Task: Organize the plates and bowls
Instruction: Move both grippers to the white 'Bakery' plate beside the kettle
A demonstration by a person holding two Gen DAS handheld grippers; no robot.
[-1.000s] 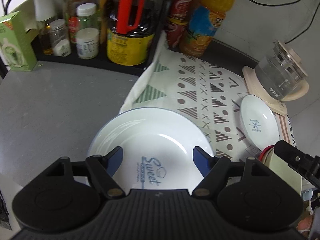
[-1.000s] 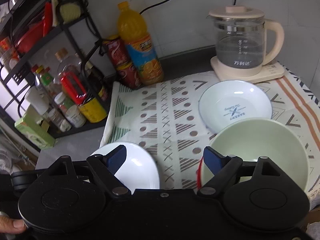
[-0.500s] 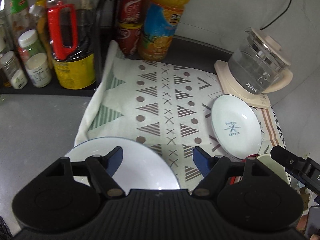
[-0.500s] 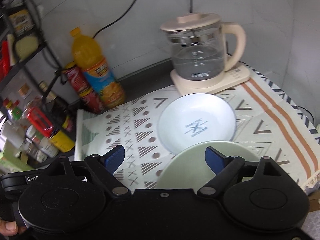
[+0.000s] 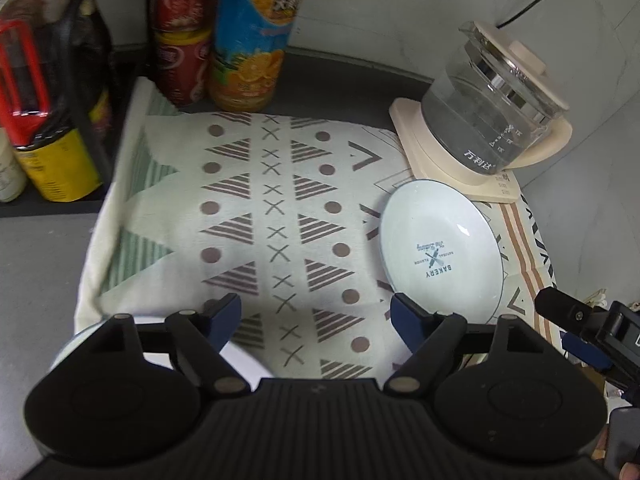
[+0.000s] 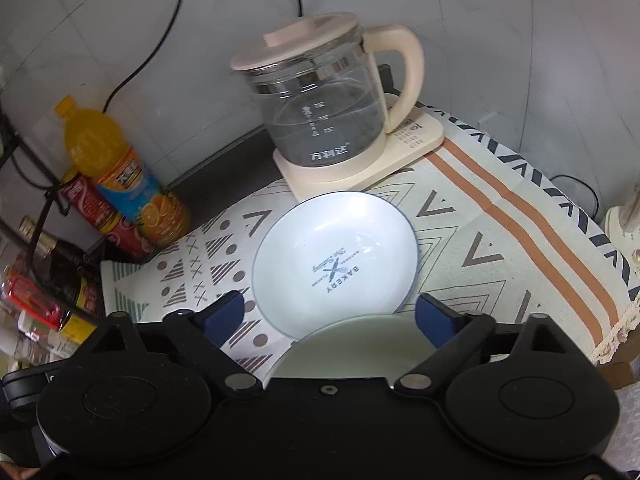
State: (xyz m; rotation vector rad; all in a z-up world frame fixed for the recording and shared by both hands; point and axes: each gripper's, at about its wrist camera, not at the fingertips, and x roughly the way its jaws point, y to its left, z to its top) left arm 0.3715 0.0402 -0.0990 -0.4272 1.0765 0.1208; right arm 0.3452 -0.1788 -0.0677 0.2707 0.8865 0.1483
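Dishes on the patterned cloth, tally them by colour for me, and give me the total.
White: 2, the round white BAKERY plate and the round white plate with a blue rim at the cloth's left edge.
Pale green: 1, the round pale green bowl, nearest the right gripper.
Total: 3.

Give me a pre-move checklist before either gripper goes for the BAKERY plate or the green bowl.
1. Left gripper open and carrying nothing: ok.
2. Right gripper open and carrying nothing: ok.
3. BAKERY plate flat on the patterned cloth, nothing in it: ok.
4. Gap between plate and kettle base: not ok, the far rim sits close against it.
5. Green bowl under the right gripper, near the plate's near rim: whether they touch, cannot tell.
6. Large white plate at the cloth's left edge: mostly hidden behind the left gripper, cannot tell.
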